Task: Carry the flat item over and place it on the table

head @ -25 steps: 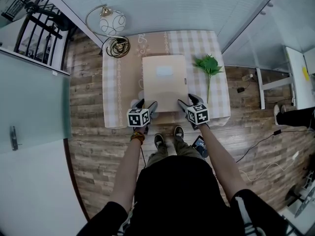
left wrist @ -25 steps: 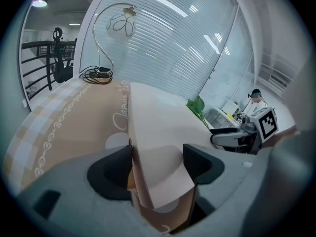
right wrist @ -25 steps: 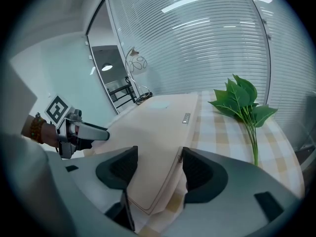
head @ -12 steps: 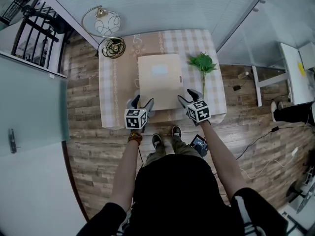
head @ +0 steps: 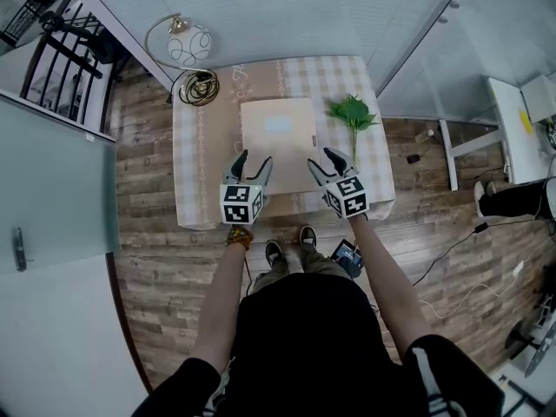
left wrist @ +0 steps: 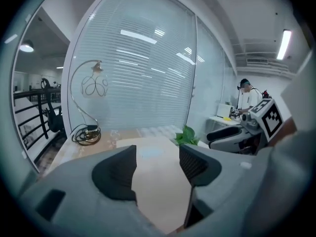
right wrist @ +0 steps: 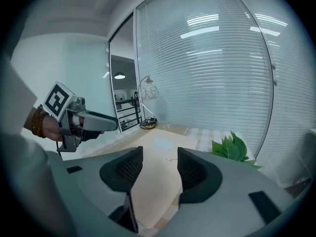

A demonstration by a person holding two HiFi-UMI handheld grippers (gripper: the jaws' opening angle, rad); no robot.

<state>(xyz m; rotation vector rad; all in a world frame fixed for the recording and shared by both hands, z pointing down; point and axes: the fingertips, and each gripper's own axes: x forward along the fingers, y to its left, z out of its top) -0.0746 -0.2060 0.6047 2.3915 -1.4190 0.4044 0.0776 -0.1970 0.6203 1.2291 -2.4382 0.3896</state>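
The flat beige item lies on the checked tablecloth of the table, its near edge toward me. My left gripper hovers at its near left corner and my right gripper at its near right corner. Both are raised off it. The jaws of both are closing, and nothing is pressed between the pads. In the left gripper view the item shows beyond the left gripper. In the right gripper view the item lies below the right gripper.
A green plant sprig lies right of the item. A wire lamp with a white globe and a coiled cable stand at the table's far left. A glass wall with blinds backs the table. A dark device lies on the wooden floor.
Both grippers have lifted and drawn back from the item's near edge, and their jaws have narrowed a little. The flat item stays lying on the table.
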